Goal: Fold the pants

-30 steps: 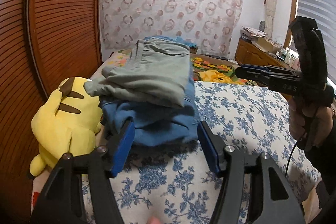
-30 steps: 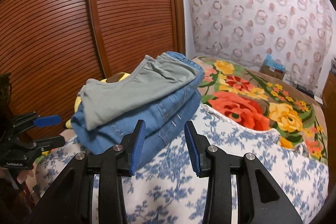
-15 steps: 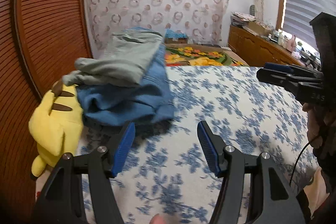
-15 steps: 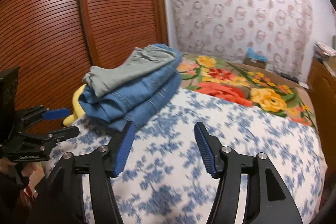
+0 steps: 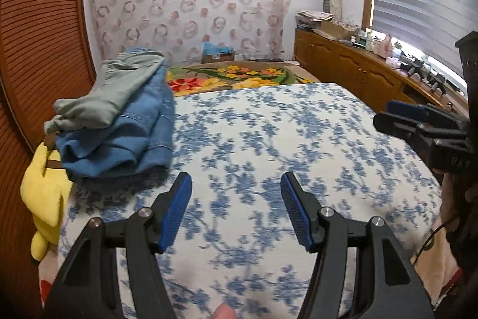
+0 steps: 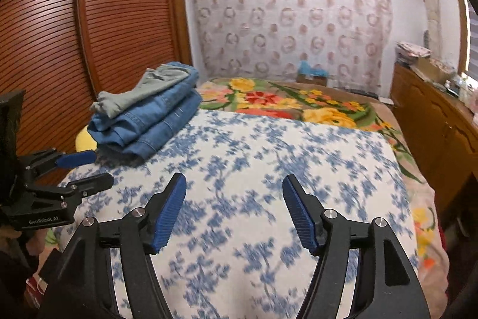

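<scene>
Here folded pants (image 6: 146,115) stack lengthwise toward the far wall.

Black tool (image 5: 236,211); blue ribbed pads (image 5: 176,211)

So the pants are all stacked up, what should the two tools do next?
Probably pull both back and go fetch another pair. The folded stack sits finished at the bed's far left corner, grey pants on top of jeans. The left tool is open and holds nothing; the right tool is opening, also with nothing in it. No unfolded pants show on the blue-flowered cover.
</scene>
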Demonstrator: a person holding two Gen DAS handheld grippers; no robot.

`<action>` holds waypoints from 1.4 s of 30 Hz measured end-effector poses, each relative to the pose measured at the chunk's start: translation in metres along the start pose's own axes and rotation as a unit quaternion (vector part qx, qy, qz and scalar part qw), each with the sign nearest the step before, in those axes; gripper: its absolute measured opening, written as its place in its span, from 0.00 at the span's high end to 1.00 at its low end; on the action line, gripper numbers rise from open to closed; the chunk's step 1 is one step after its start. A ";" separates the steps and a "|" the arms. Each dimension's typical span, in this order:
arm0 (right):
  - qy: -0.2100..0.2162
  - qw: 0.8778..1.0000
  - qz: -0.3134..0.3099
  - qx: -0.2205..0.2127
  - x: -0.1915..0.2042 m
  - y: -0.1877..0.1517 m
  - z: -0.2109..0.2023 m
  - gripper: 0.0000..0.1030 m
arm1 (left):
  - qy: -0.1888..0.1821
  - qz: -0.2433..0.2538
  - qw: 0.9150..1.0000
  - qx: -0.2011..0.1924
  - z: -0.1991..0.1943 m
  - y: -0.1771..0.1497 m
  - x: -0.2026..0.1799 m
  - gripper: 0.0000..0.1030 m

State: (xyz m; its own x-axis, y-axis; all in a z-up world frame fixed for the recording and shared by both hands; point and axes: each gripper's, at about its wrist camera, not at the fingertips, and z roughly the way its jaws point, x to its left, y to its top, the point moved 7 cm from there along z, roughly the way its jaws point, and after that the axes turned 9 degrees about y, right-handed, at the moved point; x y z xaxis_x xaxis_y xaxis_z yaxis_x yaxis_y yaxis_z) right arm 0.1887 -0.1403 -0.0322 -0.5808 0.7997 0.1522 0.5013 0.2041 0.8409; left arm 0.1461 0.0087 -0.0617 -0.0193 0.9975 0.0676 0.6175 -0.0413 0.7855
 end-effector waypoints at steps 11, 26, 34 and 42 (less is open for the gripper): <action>-0.035 0.999 0.031 -0.007 -0.016 -0.027 -0.038 0.20 | -0.010 0.004 1.000 -0.006 -0.021 -0.001 -0.036 0.41; -0.072 0.996 0.051 -0.029 -0.027 -0.032 -0.076 0.18 | 0.020 -0.014 0.999 -0.026 -0.048 0.010 -0.039 0.40; -0.072 0.995 0.041 -0.052 -0.012 -0.016 -0.094 0.17 | 0.032 -0.018 0.998 -0.045 -0.071 0.022 -0.031 0.40; -0.075 0.994 0.032 -0.068 0.001 -0.004 -0.104 0.16 | 0.033 -0.024 0.998 -0.055 -0.086 0.027 -0.024 0.40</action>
State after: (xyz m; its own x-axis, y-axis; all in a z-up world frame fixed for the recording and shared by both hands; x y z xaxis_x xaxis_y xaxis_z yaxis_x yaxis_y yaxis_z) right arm 0.1195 -0.1987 0.0187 -0.4430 0.8860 0.1369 0.4369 0.0800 0.8959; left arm 0.0959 -0.0208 0.0107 -0.1002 0.9928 0.0649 0.5254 -0.0026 0.8509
